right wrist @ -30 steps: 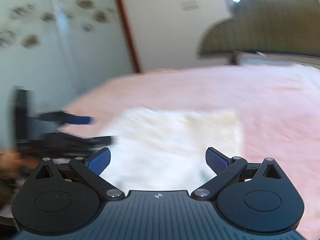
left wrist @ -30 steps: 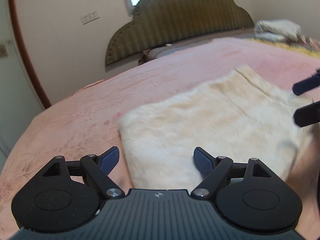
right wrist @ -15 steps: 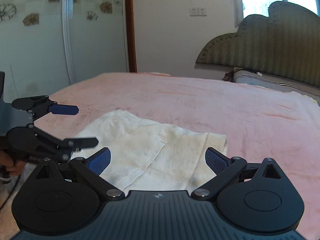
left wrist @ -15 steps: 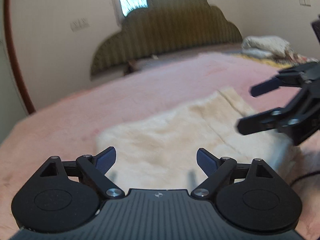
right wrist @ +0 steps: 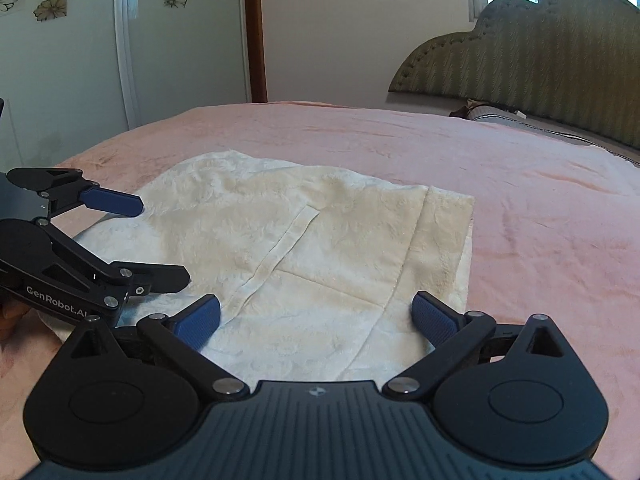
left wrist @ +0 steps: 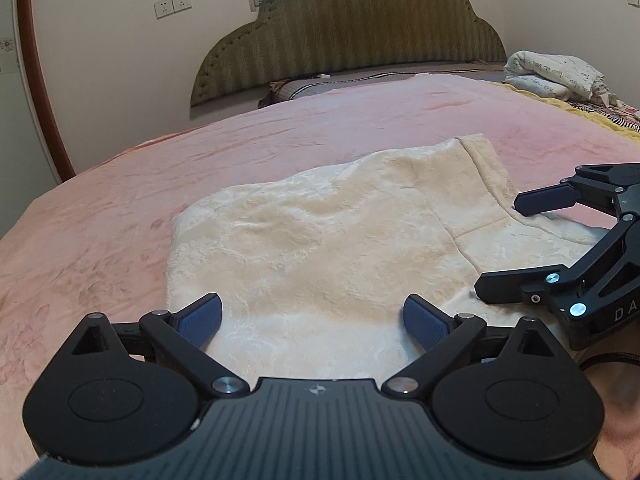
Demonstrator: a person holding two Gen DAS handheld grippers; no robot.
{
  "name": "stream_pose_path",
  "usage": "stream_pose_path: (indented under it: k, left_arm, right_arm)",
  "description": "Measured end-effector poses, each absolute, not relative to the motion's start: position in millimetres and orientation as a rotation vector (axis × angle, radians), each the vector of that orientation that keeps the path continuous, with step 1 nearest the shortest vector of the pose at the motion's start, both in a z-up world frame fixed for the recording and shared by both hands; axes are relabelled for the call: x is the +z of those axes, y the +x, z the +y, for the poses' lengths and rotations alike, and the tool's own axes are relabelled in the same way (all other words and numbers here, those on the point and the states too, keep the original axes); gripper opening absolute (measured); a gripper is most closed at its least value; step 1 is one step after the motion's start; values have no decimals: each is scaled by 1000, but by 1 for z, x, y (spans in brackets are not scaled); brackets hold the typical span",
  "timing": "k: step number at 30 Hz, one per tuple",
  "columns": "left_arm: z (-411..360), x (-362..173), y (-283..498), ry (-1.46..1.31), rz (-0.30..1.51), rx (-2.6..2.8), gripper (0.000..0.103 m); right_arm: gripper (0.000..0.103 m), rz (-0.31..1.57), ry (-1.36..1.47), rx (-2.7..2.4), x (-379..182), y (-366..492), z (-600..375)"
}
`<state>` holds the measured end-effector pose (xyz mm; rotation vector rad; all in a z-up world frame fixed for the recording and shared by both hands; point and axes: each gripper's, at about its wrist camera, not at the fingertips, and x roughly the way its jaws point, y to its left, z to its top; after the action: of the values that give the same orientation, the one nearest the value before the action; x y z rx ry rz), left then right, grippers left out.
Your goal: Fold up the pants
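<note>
Cream fleecy pants point(left wrist: 320, 240) point(right wrist: 320, 220) lie folded flat on the pink blanket point(left wrist: 120, 220) point(right wrist: 540, 200). My left gripper point(left wrist: 312, 320) point(right wrist: 160, 240) hangs just over their near edge on the left side; its jaws are opening and stand wide, the fabric lying under the gap without touching the pads. My right gripper point(right wrist: 316, 316) point(left wrist: 500, 246) is open over the waistband end on the right, its blue pads point(right wrist: 432, 316) clear of the cloth. A pocket seam point(right wrist: 280, 248) runs across the top layer.
An olive padded headboard point(left wrist: 348, 28) stands at the far end of the bed. Folded bedding point(left wrist: 552, 76) is piled at the far right. A flowered wardrobe door point(right wrist: 60, 60) and brown door frame point(right wrist: 254, 32) stand beyond the bed's left edge.
Both grippers have come down closer to the pants. The left jaws have spread a little wider. The right gripper has come further into the left wrist view.
</note>
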<state>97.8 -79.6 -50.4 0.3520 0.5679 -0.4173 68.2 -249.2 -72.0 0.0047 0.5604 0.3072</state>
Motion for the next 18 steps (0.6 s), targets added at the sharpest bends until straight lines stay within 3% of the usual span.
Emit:
stream_pose_path:
  k: [12, 18]
  left_arm:
    - [-79, -45, 93, 351, 563, -392, 99]
    - [-28, -20, 99, 226, 559, -354, 99]
  right_arm:
    - [103, 558, 7, 309, -72, 66, -251]
    - [103, 530, 126, 328, -64, 61, -277]
